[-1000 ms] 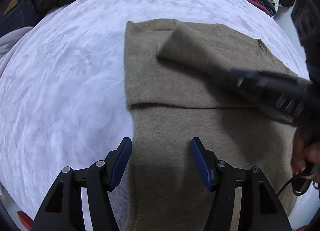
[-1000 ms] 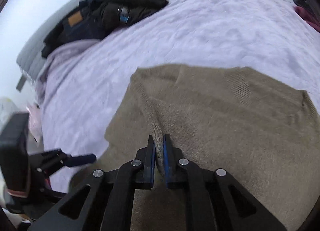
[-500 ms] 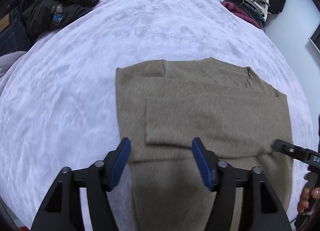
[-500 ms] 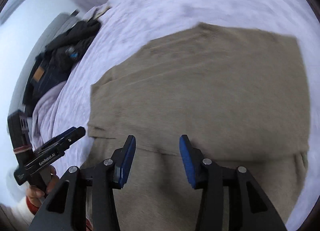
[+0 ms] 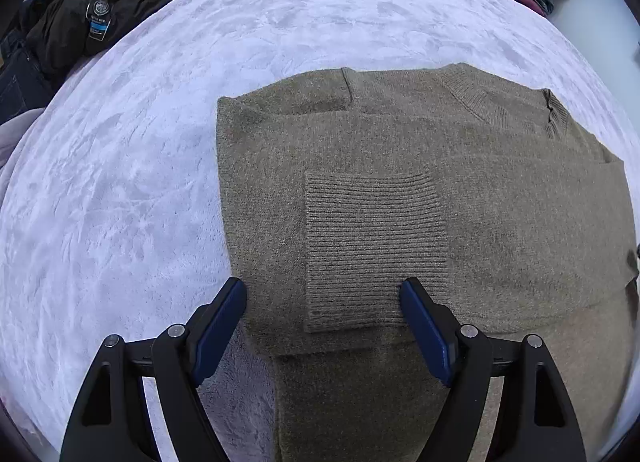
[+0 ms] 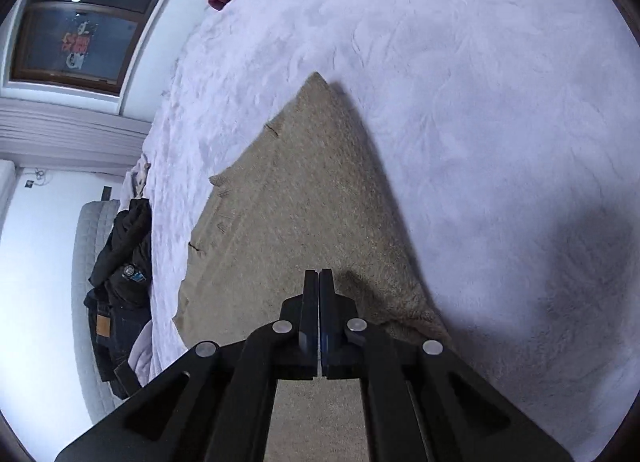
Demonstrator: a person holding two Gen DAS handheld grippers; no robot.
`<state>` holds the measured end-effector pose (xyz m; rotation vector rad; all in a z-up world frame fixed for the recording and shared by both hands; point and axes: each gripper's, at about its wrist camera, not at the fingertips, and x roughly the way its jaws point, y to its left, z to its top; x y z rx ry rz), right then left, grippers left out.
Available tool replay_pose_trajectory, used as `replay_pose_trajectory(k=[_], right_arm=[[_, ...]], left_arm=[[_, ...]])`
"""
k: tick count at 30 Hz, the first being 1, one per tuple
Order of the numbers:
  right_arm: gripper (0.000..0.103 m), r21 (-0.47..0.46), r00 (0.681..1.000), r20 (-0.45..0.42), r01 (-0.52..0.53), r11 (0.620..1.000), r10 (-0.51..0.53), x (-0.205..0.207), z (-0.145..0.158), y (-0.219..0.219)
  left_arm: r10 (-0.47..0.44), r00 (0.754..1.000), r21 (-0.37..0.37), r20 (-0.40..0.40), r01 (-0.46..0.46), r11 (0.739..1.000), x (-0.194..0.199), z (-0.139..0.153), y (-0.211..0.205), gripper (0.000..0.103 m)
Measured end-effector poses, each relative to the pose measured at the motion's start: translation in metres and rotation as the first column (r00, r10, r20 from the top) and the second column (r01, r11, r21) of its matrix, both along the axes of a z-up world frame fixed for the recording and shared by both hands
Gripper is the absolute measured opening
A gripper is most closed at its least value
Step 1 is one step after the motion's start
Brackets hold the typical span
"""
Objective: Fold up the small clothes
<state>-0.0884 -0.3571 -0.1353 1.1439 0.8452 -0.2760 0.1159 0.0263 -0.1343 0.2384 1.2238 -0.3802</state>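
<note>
A taupe knitted sweater (image 5: 500, 198) lies flat on the pale lilac fleecy bed (image 5: 160, 182), its ribbed sleeve cuff (image 5: 372, 246) folded across the body. The left gripper (image 5: 324, 326) hovers wide-jawed above the cuff (nothing pinched).

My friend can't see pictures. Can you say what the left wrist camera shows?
A brown sweater lies flat on a pale fuzzy blanket, one sleeve folded across it so the ribbed cuff faces up. The left gripper hovers above that cuff, jaws open. Dark clothes sit far off.
</note>
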Motion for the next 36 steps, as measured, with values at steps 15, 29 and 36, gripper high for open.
replay_pose_trajectory(k=[15, 29, 36], right_arm=[[0.008, 0.003, 0.999, -0.030, -0.024, 1.000, 0.024, -0.022, -0.016, -0.013], [0.051, -0.124, 0.987, -0.024, -0.158, 0.980, 0.156, -0.044, 0.020, -0.018], [0.055, -0.041, 0.982, -0.051, -0.184, 0.982, 0.182, -0.026, -0.015, -0.047]], left_arm=[[0.003, 1.000, 0.034, 0.028, -0.004, 0.999, -0.007, 0.000, 0.000, 0.081], [0.044, 0.989, -0.197, -0.140, -0.071, 0.978, 0.022, 0.010, 0.059, 0.082], [-0.076, 0.948, -0.332, -0.310, -0.033, 0.943, 0.041, -0.019, 0.051, 0.082]])
